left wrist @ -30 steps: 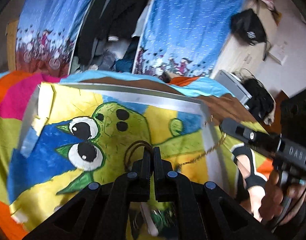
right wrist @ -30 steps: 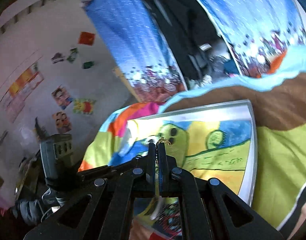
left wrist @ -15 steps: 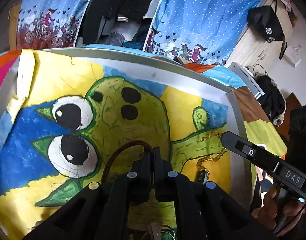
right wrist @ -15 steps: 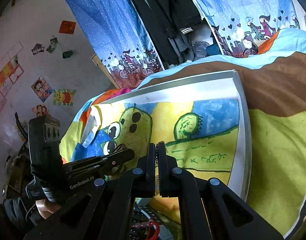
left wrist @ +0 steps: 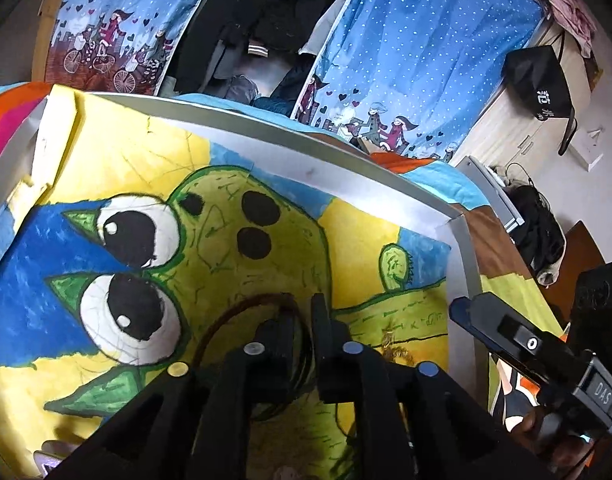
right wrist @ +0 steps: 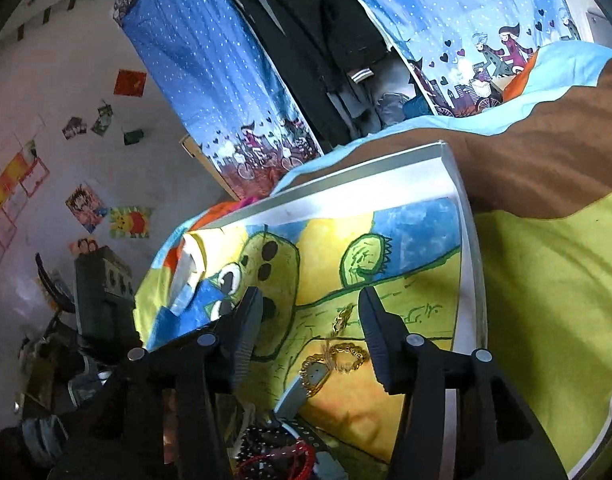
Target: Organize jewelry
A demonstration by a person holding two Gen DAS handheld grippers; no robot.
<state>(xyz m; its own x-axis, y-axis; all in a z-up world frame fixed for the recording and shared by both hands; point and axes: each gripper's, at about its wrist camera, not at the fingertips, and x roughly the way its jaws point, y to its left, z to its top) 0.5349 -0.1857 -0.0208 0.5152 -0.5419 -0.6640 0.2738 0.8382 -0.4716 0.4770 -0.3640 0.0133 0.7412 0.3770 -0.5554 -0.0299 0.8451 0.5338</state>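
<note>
Black right claw (right wrist: 309, 312) marked "DAS", just parted above gold chain (right wrist: 337, 354), left claw (left wrist: 304, 320) loosening

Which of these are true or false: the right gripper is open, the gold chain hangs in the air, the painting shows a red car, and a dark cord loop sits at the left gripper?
1. The right gripper is open. True.
2. The gold chain hangs in the air. False: it lies on the painting.
3. The painting shows a red car. False: a green big-eyed creature.
4. A dark cord loop sits at the left gripper. True.
</note>
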